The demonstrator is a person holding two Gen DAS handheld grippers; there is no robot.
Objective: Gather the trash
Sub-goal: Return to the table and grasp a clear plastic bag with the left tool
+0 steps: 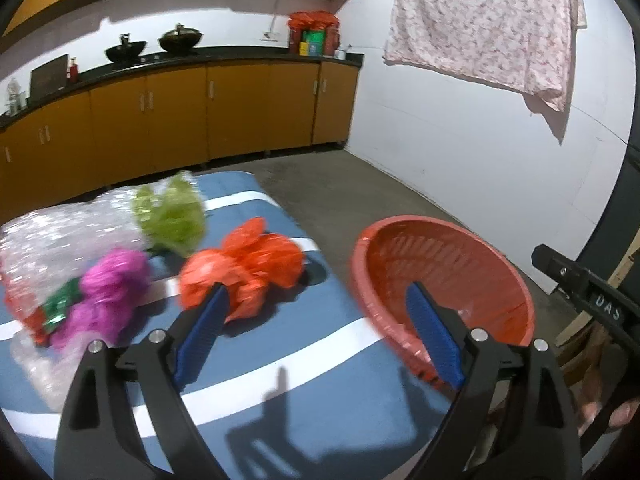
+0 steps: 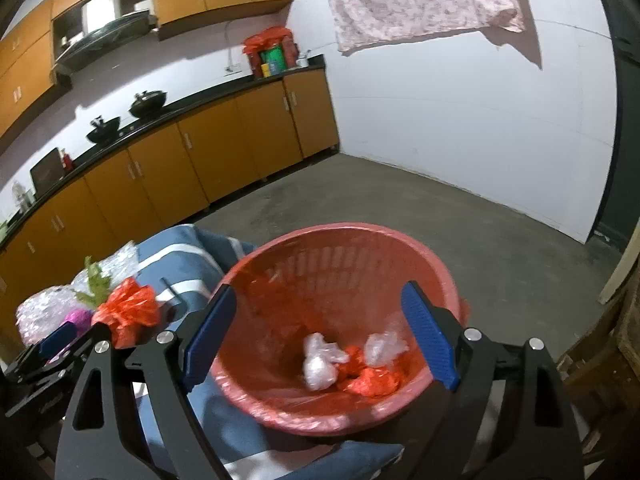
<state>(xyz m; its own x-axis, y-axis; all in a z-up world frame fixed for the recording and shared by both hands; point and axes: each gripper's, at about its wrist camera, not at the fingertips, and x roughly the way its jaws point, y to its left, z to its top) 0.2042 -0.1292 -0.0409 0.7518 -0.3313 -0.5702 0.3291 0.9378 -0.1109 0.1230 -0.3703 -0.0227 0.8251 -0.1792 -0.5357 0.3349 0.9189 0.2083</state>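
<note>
A red slatted basket (image 2: 280, 400) sits at the right end of a blue striped cloth (image 1: 312, 364). In it lie a crumpled white plastic bag (image 2: 318, 364), a second clear one (image 2: 384, 346) and a red bag (image 2: 370, 380). My right gripper (image 2: 320, 340) hangs over the basket, open with nothing between its blue pads. On the cloth lie an orange-red bag (image 1: 244, 268), a magenta wad (image 1: 108, 292), a green wad (image 1: 172, 212) and clear bubble wrap (image 1: 60, 232). My left gripper (image 1: 316, 340) is open and empty, its left pad in front of the orange-red bag.
Orange kitchen cabinets (image 1: 180, 112) under a dark counter run along the far wall, with two black woks (image 1: 152, 44) on top. Grey concrete floor (image 2: 440, 232) lies beyond the basket. A pink floral cloth (image 1: 480, 20) hangs on the white wall. Wooden pieces (image 2: 600, 360) stand at the right.
</note>
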